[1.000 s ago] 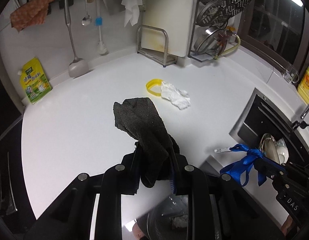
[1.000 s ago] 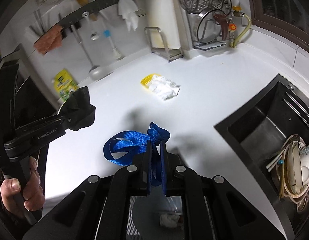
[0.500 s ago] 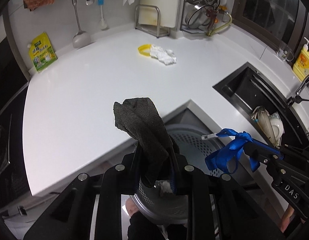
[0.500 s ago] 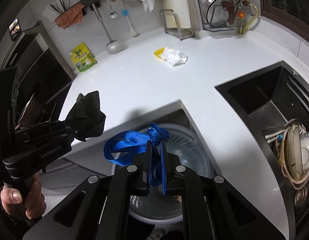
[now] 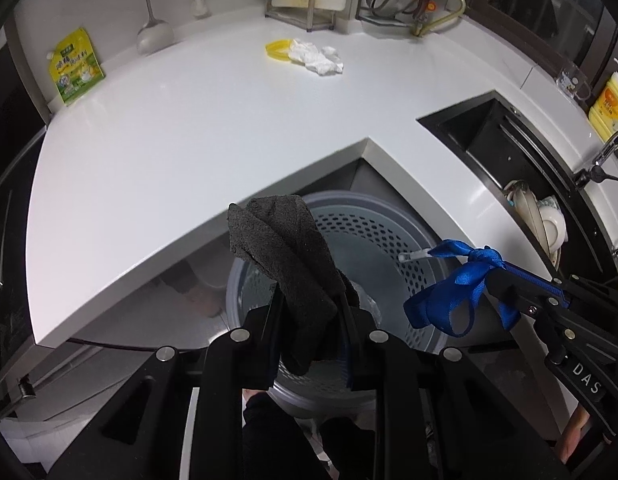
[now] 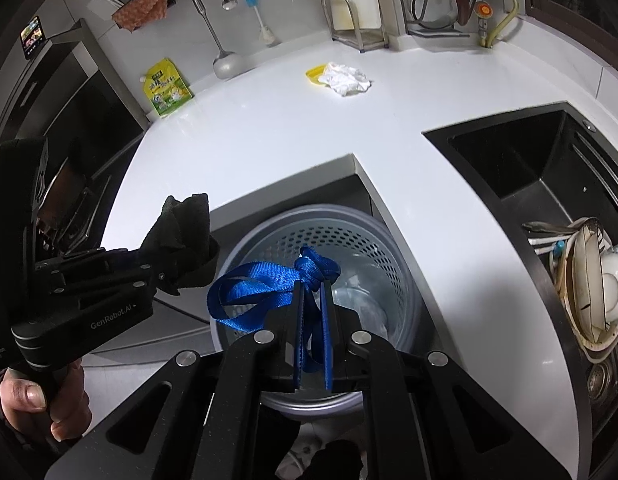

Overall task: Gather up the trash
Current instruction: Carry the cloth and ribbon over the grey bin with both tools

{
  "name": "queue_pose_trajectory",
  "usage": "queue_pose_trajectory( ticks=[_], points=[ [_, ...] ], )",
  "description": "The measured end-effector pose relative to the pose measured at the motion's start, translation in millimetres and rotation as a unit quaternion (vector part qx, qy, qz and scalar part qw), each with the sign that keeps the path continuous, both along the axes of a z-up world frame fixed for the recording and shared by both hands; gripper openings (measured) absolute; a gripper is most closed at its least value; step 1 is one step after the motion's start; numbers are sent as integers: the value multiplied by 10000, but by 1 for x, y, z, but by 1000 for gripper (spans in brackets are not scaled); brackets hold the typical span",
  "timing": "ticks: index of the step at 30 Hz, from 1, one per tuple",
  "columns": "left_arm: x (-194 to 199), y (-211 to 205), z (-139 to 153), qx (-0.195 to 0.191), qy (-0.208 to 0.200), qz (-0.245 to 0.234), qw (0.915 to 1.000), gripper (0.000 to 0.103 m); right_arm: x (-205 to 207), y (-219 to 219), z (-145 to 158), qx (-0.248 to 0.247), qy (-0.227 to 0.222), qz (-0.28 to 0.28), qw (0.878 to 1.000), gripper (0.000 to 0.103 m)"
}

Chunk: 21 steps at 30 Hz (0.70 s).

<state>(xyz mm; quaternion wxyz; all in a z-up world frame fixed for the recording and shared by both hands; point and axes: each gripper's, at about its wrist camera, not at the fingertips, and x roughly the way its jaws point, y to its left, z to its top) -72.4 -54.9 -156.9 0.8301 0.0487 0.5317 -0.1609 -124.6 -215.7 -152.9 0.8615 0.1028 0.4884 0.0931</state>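
Observation:
My left gripper [image 5: 309, 300] is shut on a dark grey cloth [image 5: 285, 256] and holds it over the grey perforated trash bin [image 5: 373, 232] below the counter corner. My right gripper [image 6: 312, 288] is shut on a blue ribbon [image 6: 261, 280], also over the bin [image 6: 349, 232]. The right gripper with the ribbon [image 5: 453, 280] shows at the right of the left wrist view. The left gripper with the cloth [image 6: 185, 232] shows at the left of the right wrist view. A crumpled white tissue [image 5: 317, 56] and a yellow ring [image 5: 275, 48] lie on the white counter [image 5: 189, 128].
A black sink [image 5: 509, 152] with dishes [image 6: 589, 272] is at the right. A yellow-green pouch [image 5: 75, 66], hanging utensils, a rack [image 5: 299, 0] and a dish rack stand along the back wall. A yellow soap bottle [image 5: 609, 108] stands at the far right.
Both grippers have pulled back from the counter and now hang over the trash bin, each still holding its item. The tissue and yellow ring have not moved.

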Motion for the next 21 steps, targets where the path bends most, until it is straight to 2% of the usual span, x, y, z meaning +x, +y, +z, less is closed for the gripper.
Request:
queue_pose_trajectory(
  ticks=[5,21],
  points=[
    [-1,-2,-7,58,115,38,9999,23,-1,1,-6,26,63,63,10000,8],
    [1,-1,-6,113,42,219,9997,27,7,0,-13,6,216,200,9996,9]
  ],
)
